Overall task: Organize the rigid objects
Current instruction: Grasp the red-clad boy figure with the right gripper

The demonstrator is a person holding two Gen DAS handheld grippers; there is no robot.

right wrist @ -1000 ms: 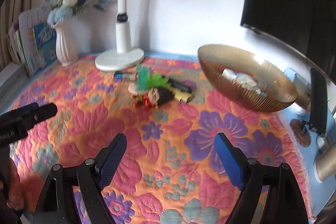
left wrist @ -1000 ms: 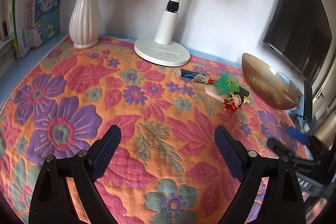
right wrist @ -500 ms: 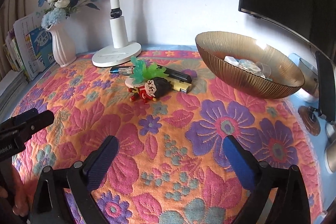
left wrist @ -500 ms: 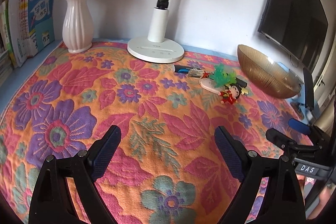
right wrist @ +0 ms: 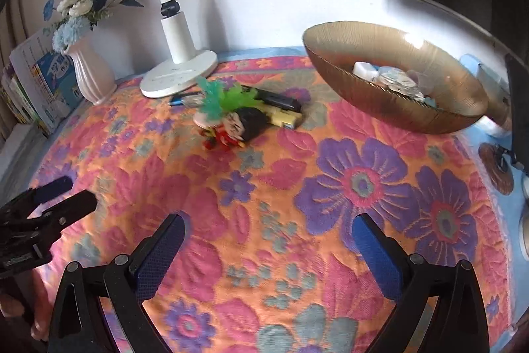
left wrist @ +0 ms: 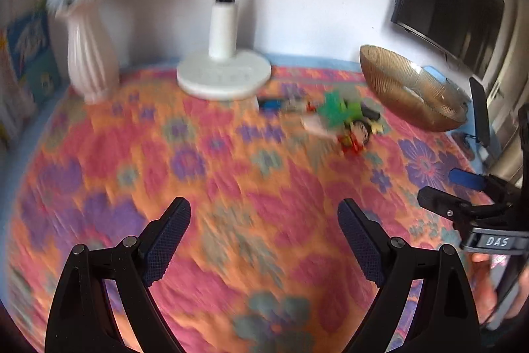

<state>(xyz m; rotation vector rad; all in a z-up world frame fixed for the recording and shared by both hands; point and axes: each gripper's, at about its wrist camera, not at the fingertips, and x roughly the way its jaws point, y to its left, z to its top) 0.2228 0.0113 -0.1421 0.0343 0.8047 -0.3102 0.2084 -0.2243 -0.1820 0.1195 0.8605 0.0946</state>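
Since the earlier frame, both grippers have shifted across the floral cloth (right wrist: 330, 174), and the right gripper (right wrist: 267, 237) has spread its jaws wider; nothing lies between them. Left gripper (left wrist: 264, 220) stands open and empty above bare cloth. Small items, including a doll figure (right wrist: 238, 128) and a green tuft (right wrist: 228, 98), lie clustered between the lamp base (right wrist: 180, 76) and the amber bowl (right wrist: 413, 108), well apart from both grippers.

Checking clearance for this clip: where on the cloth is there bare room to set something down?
Free: the wide floral cloth between both grippers and the doll, and the patch before the bowl. Crowded: the toy cluster between lamp base and bowl.
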